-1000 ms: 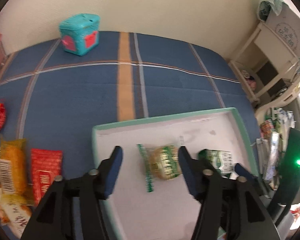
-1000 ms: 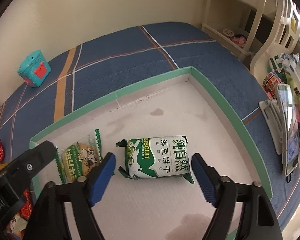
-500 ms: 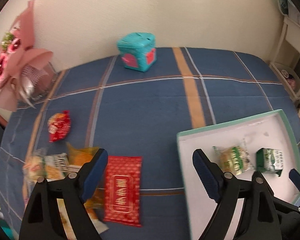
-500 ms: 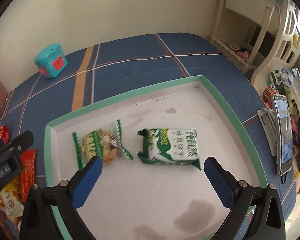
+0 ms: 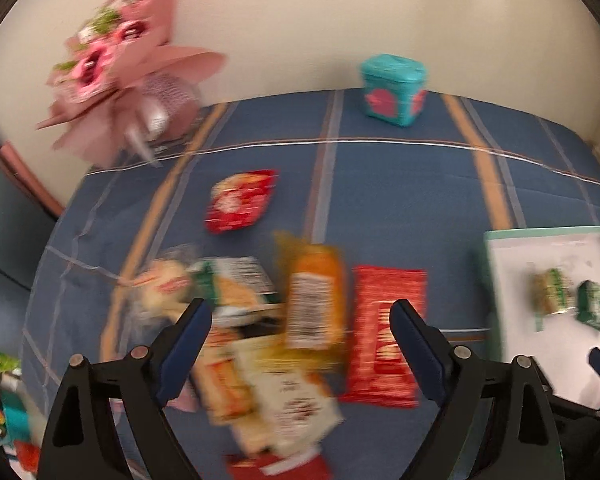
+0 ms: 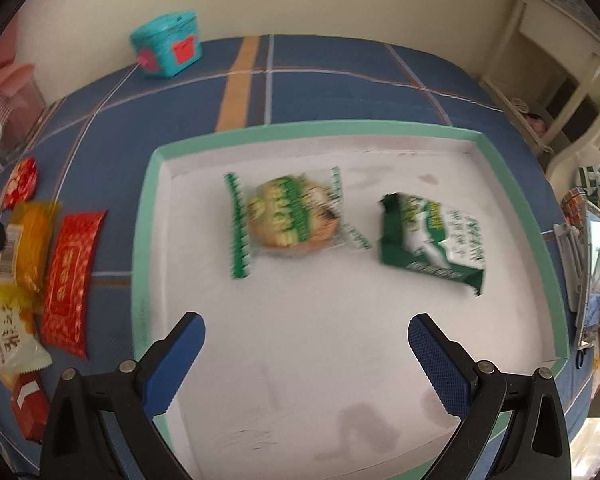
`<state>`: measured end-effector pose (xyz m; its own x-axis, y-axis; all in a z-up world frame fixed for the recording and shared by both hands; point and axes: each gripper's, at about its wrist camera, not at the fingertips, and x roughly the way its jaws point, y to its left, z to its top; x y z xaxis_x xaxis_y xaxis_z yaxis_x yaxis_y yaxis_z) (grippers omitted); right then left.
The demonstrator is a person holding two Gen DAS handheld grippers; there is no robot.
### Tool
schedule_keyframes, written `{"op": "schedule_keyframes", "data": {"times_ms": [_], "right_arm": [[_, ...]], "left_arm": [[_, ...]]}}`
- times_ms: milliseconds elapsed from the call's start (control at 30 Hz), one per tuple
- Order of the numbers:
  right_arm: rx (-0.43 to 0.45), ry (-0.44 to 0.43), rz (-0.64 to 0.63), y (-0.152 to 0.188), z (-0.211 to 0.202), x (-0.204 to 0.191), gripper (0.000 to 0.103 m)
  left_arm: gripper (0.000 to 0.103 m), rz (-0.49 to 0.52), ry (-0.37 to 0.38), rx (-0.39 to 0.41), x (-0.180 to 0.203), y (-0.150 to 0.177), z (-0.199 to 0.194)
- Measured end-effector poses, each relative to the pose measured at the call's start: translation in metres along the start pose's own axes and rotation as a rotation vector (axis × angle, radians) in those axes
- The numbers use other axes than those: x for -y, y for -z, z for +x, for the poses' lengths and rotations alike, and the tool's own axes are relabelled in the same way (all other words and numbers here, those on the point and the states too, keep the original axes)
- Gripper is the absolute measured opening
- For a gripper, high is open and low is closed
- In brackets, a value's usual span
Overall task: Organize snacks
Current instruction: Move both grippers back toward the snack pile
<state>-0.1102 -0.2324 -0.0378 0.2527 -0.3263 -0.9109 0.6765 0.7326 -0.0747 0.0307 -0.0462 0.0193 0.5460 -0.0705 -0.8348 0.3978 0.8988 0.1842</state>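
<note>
My left gripper [image 5: 302, 330] is open and empty above a pile of loose snack packs on the blue cloth: an orange pack [image 5: 314, 296], a red flat pack [image 5: 384, 334], a round red pack [image 5: 240, 200] and several pale ones. My right gripper [image 6: 306, 350] is open and empty over the white tray with a green rim [image 6: 144, 208]. In the tray lie a round green-edged biscuit pack [image 6: 288, 216] and a green biscuit packet [image 6: 436, 236]. The tray [image 5: 492, 280] also shows at the right of the left wrist view.
A teal box [image 5: 392, 88] stands at the back by the wall. A pink flower bouquet [image 5: 116, 64] sits at the back left. White shelves [image 6: 560, 64] and clutter lie off the table's right edge. The left wrist view is motion-blurred.
My left gripper has swung left from over the tray to over the snack pile and opened wider. My right gripper has pulled back from the green packet and opened wider.
</note>
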Motion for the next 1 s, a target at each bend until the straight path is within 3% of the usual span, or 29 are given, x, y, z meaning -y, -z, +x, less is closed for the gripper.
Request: {"op": "schedule_keyframes", "data": {"times_ms": [200,433,1000], "right_arm": [[0.007,-0.016,-0.029,0.002,-0.001,-0.018,0.103],[0.001,-0.033,-0.004,-0.001,0.000,-0.031,0.103],[0.007,-0.055,-0.073,0.000,-0.007,-0.064,0.103]], "left_arm": [[0.091,-0.104,-0.053,-0.018,-0.059,0.015,0.007],[0.091,-0.155,-0.135,-0.075,-0.104,0.031,0.020],[0.091,-0.320,-0.070,-0.178,-0.171,0.047,0.045]]}}
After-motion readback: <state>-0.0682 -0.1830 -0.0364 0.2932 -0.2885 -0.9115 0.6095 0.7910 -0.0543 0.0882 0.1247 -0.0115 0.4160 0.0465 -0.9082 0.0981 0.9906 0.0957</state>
